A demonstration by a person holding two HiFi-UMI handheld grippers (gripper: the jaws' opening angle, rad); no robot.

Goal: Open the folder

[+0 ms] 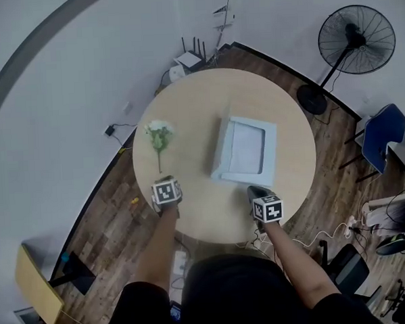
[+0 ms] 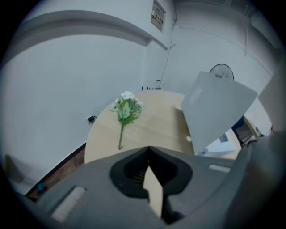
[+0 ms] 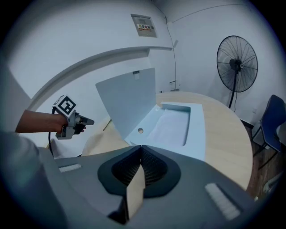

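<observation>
While left gripper (image 1: 164, 181) and right gripper (image 1: 257, 191) jaws close on nothing, folder (image 1: 246, 149) lies ahead.

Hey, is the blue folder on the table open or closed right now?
Open. The folder has its cover standing up, baring the pale sheet inside.

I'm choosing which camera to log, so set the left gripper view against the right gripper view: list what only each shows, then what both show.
Only the left gripper view shows the white blooms of the flower sprig, which lies on the table apart from the folder. Only the right gripper view shows the folder's open inside and the left gripper. Both show the round table, the folder's cover standing raised, the fan, and that view's own jaws together with nothing between them.
</observation>
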